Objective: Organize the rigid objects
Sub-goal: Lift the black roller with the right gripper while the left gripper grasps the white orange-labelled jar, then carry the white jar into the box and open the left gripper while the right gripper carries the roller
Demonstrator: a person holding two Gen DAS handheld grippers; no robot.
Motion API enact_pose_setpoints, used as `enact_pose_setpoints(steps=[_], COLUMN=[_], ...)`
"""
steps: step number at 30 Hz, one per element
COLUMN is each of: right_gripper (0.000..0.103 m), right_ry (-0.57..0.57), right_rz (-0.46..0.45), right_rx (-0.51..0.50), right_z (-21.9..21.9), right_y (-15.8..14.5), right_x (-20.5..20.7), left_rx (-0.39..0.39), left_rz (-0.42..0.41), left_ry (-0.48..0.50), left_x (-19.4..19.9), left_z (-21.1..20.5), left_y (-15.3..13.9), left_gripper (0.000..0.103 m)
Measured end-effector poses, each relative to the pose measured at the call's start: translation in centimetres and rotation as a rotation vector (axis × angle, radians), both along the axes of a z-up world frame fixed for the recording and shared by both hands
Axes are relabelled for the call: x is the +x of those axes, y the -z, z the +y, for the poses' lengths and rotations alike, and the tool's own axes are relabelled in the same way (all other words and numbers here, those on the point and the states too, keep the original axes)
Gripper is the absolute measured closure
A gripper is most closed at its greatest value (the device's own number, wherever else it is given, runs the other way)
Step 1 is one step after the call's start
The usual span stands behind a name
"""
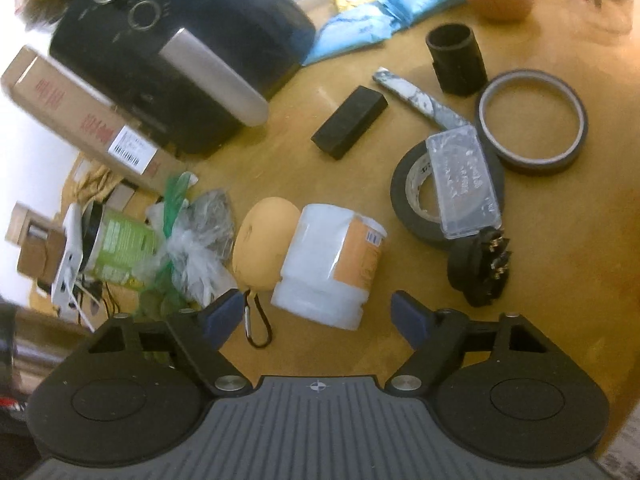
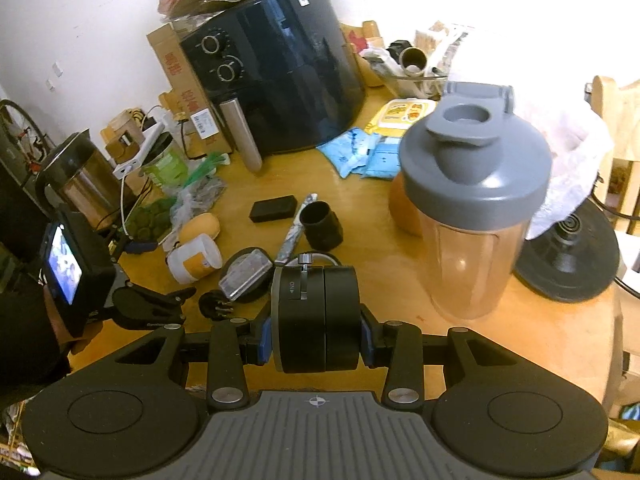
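Observation:
My left gripper [image 1: 318, 308] is open and hangs low over the wooden table [image 1: 280, 168]. Just ahead of it lies a white jar with an orange label [image 1: 328, 264] on its side. The jar's base sits between the blue pads [image 1: 408, 314] without touching them. An orange pouch [image 1: 262, 242] with a black cord leans against the jar. My right gripper [image 2: 316, 338] is shut on a black round device with a small lever [image 2: 316, 316], held above the table's near edge. The jar [image 2: 194, 258] and the left gripper [image 2: 164, 272] also show in the right wrist view.
A black block [image 1: 350, 122], a black tube [image 1: 456, 58], two tape rolls [image 1: 532, 120], a clear case [image 1: 464, 182] and a black plug [image 1: 482, 270] lie to the right. A black air fryer [image 1: 180, 52] stands behind, a grey-lidded shaker [image 2: 472, 216] at right, and bags [image 1: 192, 240] at left.

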State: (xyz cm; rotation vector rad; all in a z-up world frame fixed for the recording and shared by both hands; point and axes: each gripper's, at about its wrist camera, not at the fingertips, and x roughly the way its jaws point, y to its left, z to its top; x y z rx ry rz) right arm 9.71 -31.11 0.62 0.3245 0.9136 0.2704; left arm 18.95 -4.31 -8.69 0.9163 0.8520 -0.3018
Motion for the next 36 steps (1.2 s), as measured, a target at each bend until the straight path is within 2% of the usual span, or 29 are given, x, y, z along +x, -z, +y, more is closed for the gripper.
enact_pose_setpoints(steps=[3,5,7,10,17,22,27,36], right_gripper=[0.060,0.060,0.060,0.060,0.060,0.060,0.060,0.060], right_ry=[0.018,0.028,0.040,0.051,0.052,0.040,0.017,-0.013], right_rz=[0.000,0.001,0.002,0.005,0.004,0.005,0.001,0.011], right_rx=[-0.003,-0.003,-0.003,-0.004,-0.004,0.001,0.007,0.023], right_z=[-0.3,-0.4,-0.6,-0.8,-0.8,-0.7,-0.5,0.0], right_y=[0.0,0.0,0.0,0.1,0.0,0.0,-0.1,0.0], right_x=[-0.4,-0.6,-0.8,-1.1,-1.3,-1.5,-1.5,-1.7], left_rx=[0.016,0.014,0.012,-0.013,-0.070,-0.138,-0.247,-0.382], left_rz=[0.004,0.010,0.022,0.022,0.051,0.061,0.116,0.139], left_ry=[0.022,0.037,0.049,0.053,0.026,-0.008,-0.105,-0.235], left_x=[0.6,0.9,1.1,1.2,0.8,0.1,0.4,-0.2], left_z=[-0.2,-0.2,-0.1,0.1,0.3,0.7,1.8,3.4], left_y=[0.5,0.7,1.0,1.1,0.2,-1.1,-2.4,-4.9], left_gripper=[0.029,0.040,0.046,0.050,0.050,0.050,0.050,0.050])
